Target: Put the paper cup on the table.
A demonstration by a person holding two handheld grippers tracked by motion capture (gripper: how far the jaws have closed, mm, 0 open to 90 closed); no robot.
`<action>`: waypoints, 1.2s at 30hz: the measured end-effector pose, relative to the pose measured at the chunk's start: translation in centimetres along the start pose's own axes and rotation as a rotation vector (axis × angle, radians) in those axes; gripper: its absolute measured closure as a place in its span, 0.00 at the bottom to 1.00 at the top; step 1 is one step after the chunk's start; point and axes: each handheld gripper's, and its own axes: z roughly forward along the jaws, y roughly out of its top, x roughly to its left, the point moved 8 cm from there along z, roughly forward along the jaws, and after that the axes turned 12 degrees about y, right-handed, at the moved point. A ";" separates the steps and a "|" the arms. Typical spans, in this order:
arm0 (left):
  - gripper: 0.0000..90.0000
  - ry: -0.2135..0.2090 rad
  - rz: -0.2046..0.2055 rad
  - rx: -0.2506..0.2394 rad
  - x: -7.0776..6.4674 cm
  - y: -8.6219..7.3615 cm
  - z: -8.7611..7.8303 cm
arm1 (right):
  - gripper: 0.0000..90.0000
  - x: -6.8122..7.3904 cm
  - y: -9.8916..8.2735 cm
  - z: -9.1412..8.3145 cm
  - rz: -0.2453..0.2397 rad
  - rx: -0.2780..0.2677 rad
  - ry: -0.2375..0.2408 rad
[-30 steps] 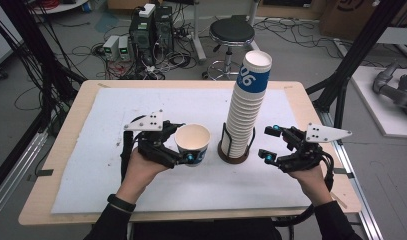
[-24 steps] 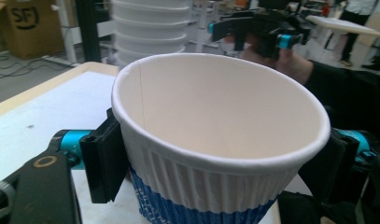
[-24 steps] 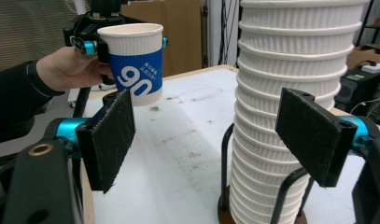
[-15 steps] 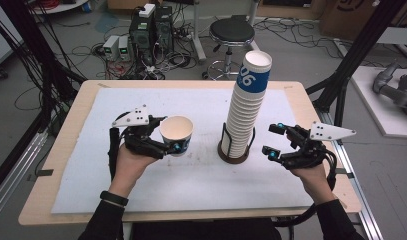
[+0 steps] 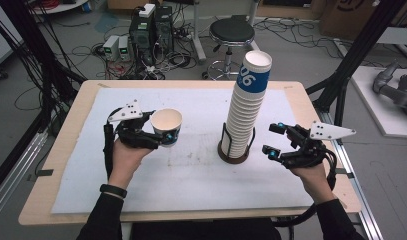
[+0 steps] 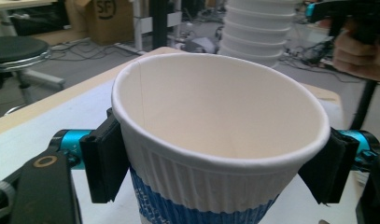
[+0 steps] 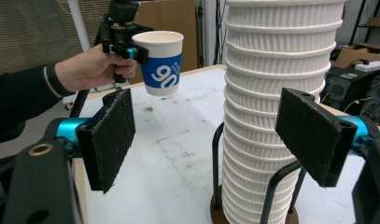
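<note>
White paper cup (image 5: pixel 166 126) with a blue band is clamped between the two black jaws of the left gripper (image 5: pixel 158 134), one jaw pressed to each side of the ribbed wall just below the rim. In the left gripper view the cup (image 6: pixel 220 140) stands upright, mouth open and empty inside. In the right gripper view the same cup (image 7: pixel 160 60) hangs clear above the table surface, its blue band printed with white numerals, with the left gripper (image 7: pixel 127 46) and the person's left hand (image 7: pixel 92 67) behind it.

The cup is over the left half of the white mat (image 5: pixel 191 170) that covers the wooden table (image 5: pixel 66 150), well apart from the stack.

A tall stack of matching cups (image 5: pixel 247 102) stands upright in a dark wire holder (image 5: pixel 234 150) with a round base, near the middle of the table. The top cup of the stack carries a blue band.

The right gripper (image 5: pixel 274 140) is to the right of the stack, near it but not touching. Its jaws stand wide apart and hold nothing. In the right gripper view the stack (image 7: pixel 276 107) rises between the two pads, beyond them, with a gap on each side. The person's right hand (image 5: pixel 311 170) grips it from below.

A black stool (image 5: pixel 232 35) and computer cases (image 5: pixel 151 25) are on the floor beyond the table.
</note>
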 end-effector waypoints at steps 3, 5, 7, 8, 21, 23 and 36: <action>0.24 0.030 -0.010 -0.002 0.8 -0.2 0.3 | 0.23 0.0 0.0 0.0 -0.001 -0.001 -0.001; 0.24 0.047 -0.014 0.003 1.2 -0.4 0.5 | 0.23 0.0 0.0 0.0 -0.004 -0.001 0.000; 0.24 0.066 -0.026 0.006 1.7 -0.6 0.8 | 0.23 0.0 0.0 0.0 -0.001 -0.001 0.001; 0.24 0.075 -0.028 0.006 2.0 -0.7 0.9 | 0.22 0.0 0.0 0.0 -0.001 -0.001 0.004; 0.24 0.177 -0.079 0.032 5.1 -3.0 2.9 | 0.23 -0.2 0.0 0.0 -0.002 -0.001 0.000; 0.24 0.184 -0.096 0.040 5.6 -3.4 3.3 | 0.23 -0.2 0.0 0.0 -0.001 0.000 0.001; 0.24 0.293 -0.143 0.050 7.9 -6.4 4.3 | 0.23 -0.1 -0.1 0.0 0.002 0.002 -0.002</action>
